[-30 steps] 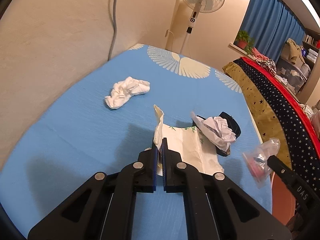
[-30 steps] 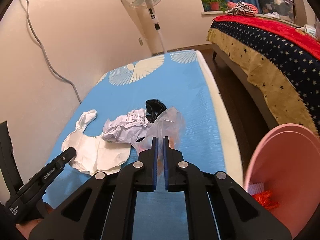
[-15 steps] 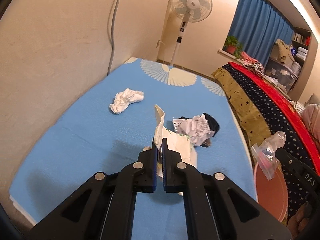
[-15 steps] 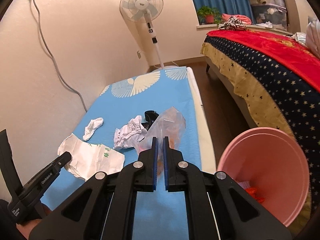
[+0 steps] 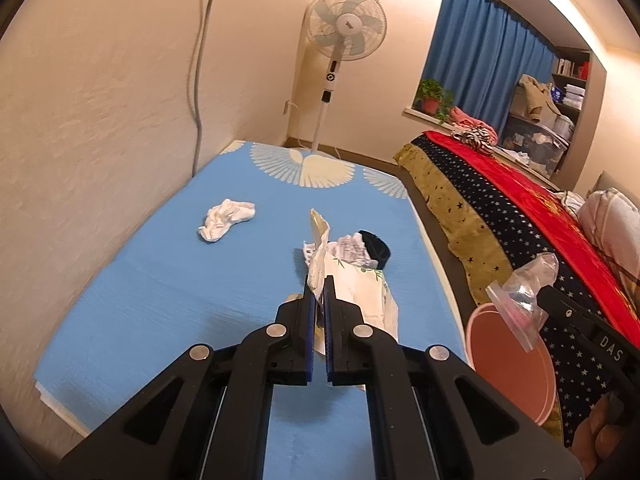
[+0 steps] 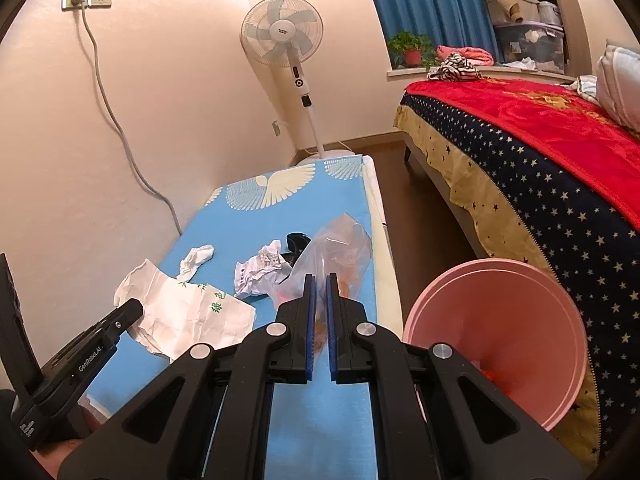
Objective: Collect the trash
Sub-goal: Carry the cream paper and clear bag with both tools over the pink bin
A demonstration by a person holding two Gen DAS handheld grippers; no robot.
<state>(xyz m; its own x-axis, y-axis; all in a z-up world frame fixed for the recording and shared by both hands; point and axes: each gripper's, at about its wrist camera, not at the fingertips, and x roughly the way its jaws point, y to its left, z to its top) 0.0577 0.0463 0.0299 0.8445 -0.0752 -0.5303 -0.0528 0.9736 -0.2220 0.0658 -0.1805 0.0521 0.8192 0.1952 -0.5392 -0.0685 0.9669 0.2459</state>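
Note:
My left gripper is shut on a white paper bag with green print, lifted above the blue mat; the bag also shows in the right wrist view. My right gripper is shut on a clear plastic bag, held above the mat's right edge; it also shows in the left wrist view. A pink bin stands on the floor to the right. A crumpled printed paper, a black object and a white crumpled tissue lie on the mat.
A wall runs along the mat's left side with a cable hanging down it. A standing fan is beyond the mat's far end. A bed with a starred red cover is at the right, across a strip of wooden floor.
Both grippers have risen and pulled back from the mat with their bags. The paper bag has come up off the mat. The pink bin has come further into view.

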